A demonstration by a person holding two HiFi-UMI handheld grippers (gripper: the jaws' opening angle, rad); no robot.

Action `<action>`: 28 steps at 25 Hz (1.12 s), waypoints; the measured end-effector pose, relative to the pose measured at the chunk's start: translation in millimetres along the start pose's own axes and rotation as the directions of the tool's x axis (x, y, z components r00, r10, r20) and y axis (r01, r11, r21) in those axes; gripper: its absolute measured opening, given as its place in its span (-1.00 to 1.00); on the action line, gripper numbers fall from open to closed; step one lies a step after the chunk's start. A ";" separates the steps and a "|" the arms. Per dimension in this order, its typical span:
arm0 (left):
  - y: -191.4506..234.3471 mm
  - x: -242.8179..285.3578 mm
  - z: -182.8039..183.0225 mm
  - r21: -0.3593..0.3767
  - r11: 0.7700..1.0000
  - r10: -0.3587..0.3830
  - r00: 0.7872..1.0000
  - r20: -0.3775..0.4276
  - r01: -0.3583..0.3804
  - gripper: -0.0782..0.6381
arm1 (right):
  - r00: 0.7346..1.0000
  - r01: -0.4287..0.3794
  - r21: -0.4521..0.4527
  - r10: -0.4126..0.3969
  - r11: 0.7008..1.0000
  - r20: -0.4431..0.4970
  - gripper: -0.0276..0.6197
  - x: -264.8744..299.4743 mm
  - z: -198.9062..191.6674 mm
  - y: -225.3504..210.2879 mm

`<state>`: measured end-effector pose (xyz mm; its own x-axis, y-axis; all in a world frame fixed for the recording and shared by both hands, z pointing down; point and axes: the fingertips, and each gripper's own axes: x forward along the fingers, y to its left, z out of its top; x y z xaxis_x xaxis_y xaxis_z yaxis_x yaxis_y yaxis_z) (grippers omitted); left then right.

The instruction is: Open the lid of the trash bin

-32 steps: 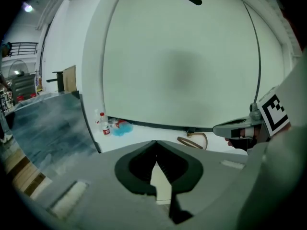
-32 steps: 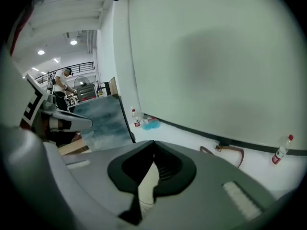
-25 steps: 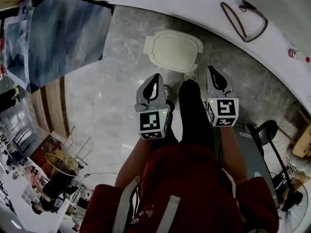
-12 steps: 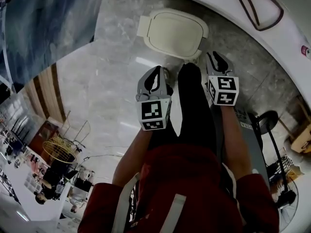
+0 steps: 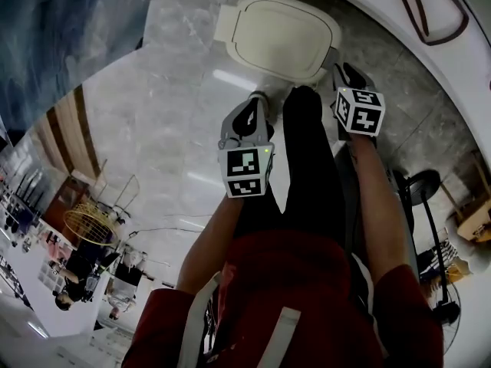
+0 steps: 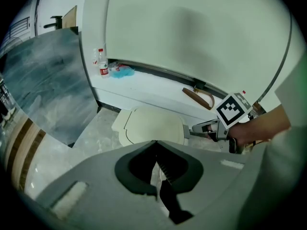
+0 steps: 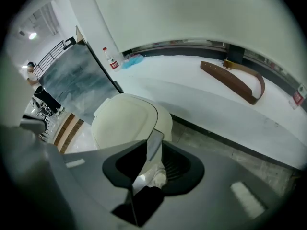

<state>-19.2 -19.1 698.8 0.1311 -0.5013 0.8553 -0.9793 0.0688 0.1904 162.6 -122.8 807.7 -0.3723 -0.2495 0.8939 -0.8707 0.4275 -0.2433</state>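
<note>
The trash bin stands on the marble floor with its cream lid (image 5: 280,37) closed; the lid also shows in both gripper views (image 6: 151,128) (image 7: 124,123). My right gripper (image 5: 337,64) points steeply down at the lid's near right edge, its jaws open with nothing between them; only a shoe shows through the gap. From the left gripper view, the right gripper (image 6: 194,128) reaches close beside the lid's rim. My left gripper (image 5: 255,102) hangs short of the bin, above the left shoe, with its jaws together and nothing held.
A white curved ledge (image 5: 368,6) runs behind the bin, with a brown strap (image 7: 240,80) and bottles (image 6: 101,66) on it. A blue-grey panel (image 5: 46,37) leans at the left. The person's dark trouser leg (image 5: 307,175) is between the grippers. A grey box (image 5: 403,213) and a black stand (image 5: 422,186) sit at the right.
Both grippers have sunk and moved forward towards the bin, tilting further down. The right one has gone from beside the leg to the lid's right edge. The lid stays closed.
</note>
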 end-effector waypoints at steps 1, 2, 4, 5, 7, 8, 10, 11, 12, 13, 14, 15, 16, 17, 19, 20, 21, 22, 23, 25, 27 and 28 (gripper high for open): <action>0.0 2.4 -5.1 -0.020 1.000 -0.006 1.000 -0.019 0.006 -0.77 | 1.000 -0.001 0.003 0.001 1.000 -0.006 -0.62 4.1 -0.8 -0.9; -0.1 4.7 -9.9 -0.038 0.999 -0.012 0.999 -0.037 0.010 -0.77 | 1.000 0.000 0.001 0.000 1.000 -0.014 -0.62 7.8 -1.6 -1.9; -0.5 9.9 -19.2 -0.053 0.999 -0.019 0.997 -0.078 0.015 -0.77 | 1.000 0.003 -0.008 -0.004 1.000 -0.030 -0.62 14.6 -3.4 -4.4; -0.9 12.7 -24.0 -0.054 0.998 -0.021 0.995 -0.102 0.016 -0.77 | 0.999 0.006 -0.012 -0.006 1.000 -0.039 -0.62 17.8 -4.4 -5.8; -2.3 18.6 -33.3 -0.064 0.998 -0.032 0.988 -0.150 0.023 -0.77 | 0.998 0.007 -0.017 -0.008 1.000 -0.055 -0.62 24.0 -6.4 -8.4; -3.6 21.5 -37.4 -0.077 0.997 -0.043 0.985 -0.170 0.030 -0.77 | 0.998 0.006 -0.020 -0.008 1.000 -0.062 -0.62 26.9 -7.2 -9.5; -7.4 26.0 -46.0 -0.114 0.992 -0.070 0.975 -0.210 0.046 -0.77 | 0.998 0.003 -0.025 -0.005 1.000 -0.070 -0.62 31.3 -7.9 -10.8; -9.2 27.4 -50.7 -0.127 0.990 -0.082 0.969 -0.231 0.054 -0.77 | 0.998 0.002 -0.028 -0.004 1.000 -0.070 -0.62 32.0 -7.9 -10.7; -10.7 28.4 -55.6 -0.135 0.989 -0.091 0.963 -0.252 0.059 -0.77 | 0.998 0.001 -0.031 -0.003 1.000 -0.069 -0.61 31.9 -8.2 -10.4; -11.6 29.0 -60.1 -0.139 0.988 -0.098 0.958 -0.271 0.062 -0.77 | 0.998 0.002 -0.036 -0.004 0.999 -0.068 -0.61 31.7 -8.7 -10.0; -12.1 29.6 -63.9 -0.141 0.988 -0.101 0.953 -0.285 0.063 -0.77 | 0.998 0.003 -0.039 -0.006 0.999 -0.069 -0.61 31.8 -9.2 -9.8; -12.5 30.1 -66.8 -0.143 0.988 -0.103 0.950 -0.295 0.063 -0.77 | 0.997 0.005 -0.041 -0.008 0.999 -0.072 -0.61 32.4 -9.6 -10.0; -12.9 30.4 -68.3 -0.145 0.987 -0.104 0.948 -0.301 0.063 -0.77 | 0.997 0.008 -0.041 -0.011 0.999 -0.075 -0.61 33.2 -9.8 -10.6; -13.4 30.4 -68.6 -0.148 0.987 -0.106 0.947 -0.302 0.063 -0.77 | 0.997 0.011 -0.041 -0.014 0.999 -0.078 -0.59 33.8 -9.7 -11.2; -14.8 29.8 -68.4 -0.152 0.986 -0.109 0.948 -0.300 0.066 -0.77 | 0.997 0.013 -0.039 -0.016 0.999 -0.081 -0.59 34.2 -9.8 -12.1; -15.3 29.6 -69.0 -0.153 0.986 -0.111 0.947 -0.301 0.067 -0.77 | 0.996 0.013 -0.038 -0.016 0.999 -0.083 -0.59 34.4 -10.3 -12.4; -15.3 29.6 -69.8 -0.153 0.986 -0.111 0.947 -0.302 0.067 -0.77 | 0.996 0.013 -0.037 -0.016 0.999 -0.086 -0.58 34.8 -11.0 -12.5; -14.9 29.7 -70.5 -0.153 0.986 -0.110 0.946 -0.304 0.066 -0.76 | 0.996 0.013 -0.040 -0.016 0.999 -0.090 -0.58 35.5 -11.5 -12.4; -14.3 29.8 -70.7 -0.153 0.986 -0.109 0.946 -0.305 0.064 -0.77 | 0.995 0.013 -0.047 -0.018 0.999 -0.094 -0.59 36.2 -11.7 -12.2; -13.9 28.9 -70.5 -0.156 0.986 -0.107 0.946 -0.306 0.061 -0.77 | 0.994 0.014 -0.065 -0.021 0.998 -0.103 -0.60 36.8 -11.6 -11.8; -13.5 27.5 -70.5 -0.157 0.986 -0.105 0.947 -0.303 0.060 -0.77 | 0.994 0.014 -0.075 -0.022 0.997 -0.107 -0.64 36.9 -12.0 -11.1; -12.6 26.8 -70.4 -0.155 0.986 -0.103 0.949 -0.299 0.058 -0.77 | 0.994 0.014 -0.077 -0.022 0.997 -0.106 -0.69 37.1 -12.5 -10.1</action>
<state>7.5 27.4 753.3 0.2716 -0.2247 0.9358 -0.9341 0.1726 0.3126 161.6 -125.5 848.1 -0.3171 -0.1657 0.9338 -0.8483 0.4898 -0.2012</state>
